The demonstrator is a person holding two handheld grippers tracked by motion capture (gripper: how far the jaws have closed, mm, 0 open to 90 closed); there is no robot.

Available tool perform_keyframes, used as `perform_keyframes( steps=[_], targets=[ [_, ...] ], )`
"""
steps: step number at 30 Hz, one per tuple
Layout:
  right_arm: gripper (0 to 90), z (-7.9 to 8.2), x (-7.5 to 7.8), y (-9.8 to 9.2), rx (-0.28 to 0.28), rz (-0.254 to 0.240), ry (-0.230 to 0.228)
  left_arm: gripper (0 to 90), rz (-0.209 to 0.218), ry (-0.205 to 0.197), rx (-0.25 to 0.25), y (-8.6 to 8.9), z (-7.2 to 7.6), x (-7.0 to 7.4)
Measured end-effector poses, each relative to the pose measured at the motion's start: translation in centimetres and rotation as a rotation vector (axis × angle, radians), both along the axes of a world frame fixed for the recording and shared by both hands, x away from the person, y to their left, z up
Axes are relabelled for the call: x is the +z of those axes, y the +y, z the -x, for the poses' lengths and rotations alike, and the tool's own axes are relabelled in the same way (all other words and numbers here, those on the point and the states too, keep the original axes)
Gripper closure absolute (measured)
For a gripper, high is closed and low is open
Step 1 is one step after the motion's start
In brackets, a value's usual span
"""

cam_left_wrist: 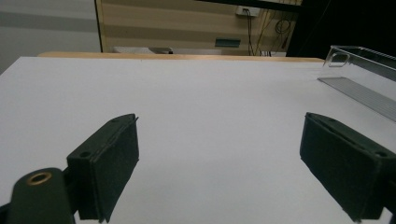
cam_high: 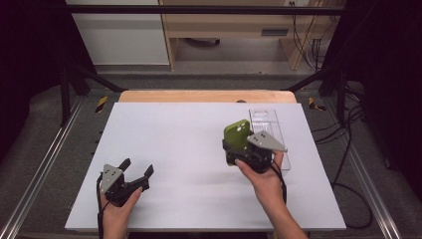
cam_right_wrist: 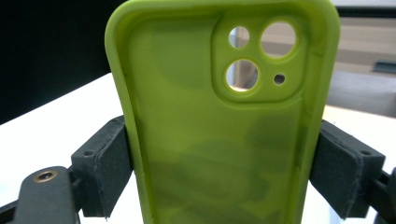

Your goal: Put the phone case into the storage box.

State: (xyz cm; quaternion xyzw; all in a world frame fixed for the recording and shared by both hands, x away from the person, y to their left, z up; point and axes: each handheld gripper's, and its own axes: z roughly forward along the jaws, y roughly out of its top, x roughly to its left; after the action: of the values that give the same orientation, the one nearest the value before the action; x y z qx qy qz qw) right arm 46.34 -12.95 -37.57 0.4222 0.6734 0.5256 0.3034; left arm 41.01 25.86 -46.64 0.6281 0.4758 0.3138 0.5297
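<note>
two grippers over white table (cam_high: 189, 149). right gripper (cam_high: 238, 149) clamped on green phone case (cam_high: 237, 133) by its long edges, lifted upright above table, just beside clear plastic tray (cam_high: 266, 122), likely bound there. soft, rubbery, rounded corners, three camera holes. left gripper (cam_high: 136, 168) spread wide, empty, low near front edge.

The green phone case (cam_right_wrist: 224, 121) gets chopped off by the bottom edge in the right gripper view, and it blocks the bench behind it. Clear tray (cam_left_wrist: 369, 70) runs off the right edge in the left gripper view.
</note>
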Motion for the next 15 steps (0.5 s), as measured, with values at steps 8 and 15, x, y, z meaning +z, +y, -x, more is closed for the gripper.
perform_keyframes(
  steps=[8,15],
  targets=[
    [16.3,-4.3,3.8,-2.6,-0.108,0.011,0.003,10.9,0.01,0.01,0.021,0.7,-0.3,-0.2],
    [16.3,-7.8,4.9,-4.5,-0.188,0.013,0.01,11.0,0.016,0.007,0.027,0.8,-0.3,-0.2]
  ],
)
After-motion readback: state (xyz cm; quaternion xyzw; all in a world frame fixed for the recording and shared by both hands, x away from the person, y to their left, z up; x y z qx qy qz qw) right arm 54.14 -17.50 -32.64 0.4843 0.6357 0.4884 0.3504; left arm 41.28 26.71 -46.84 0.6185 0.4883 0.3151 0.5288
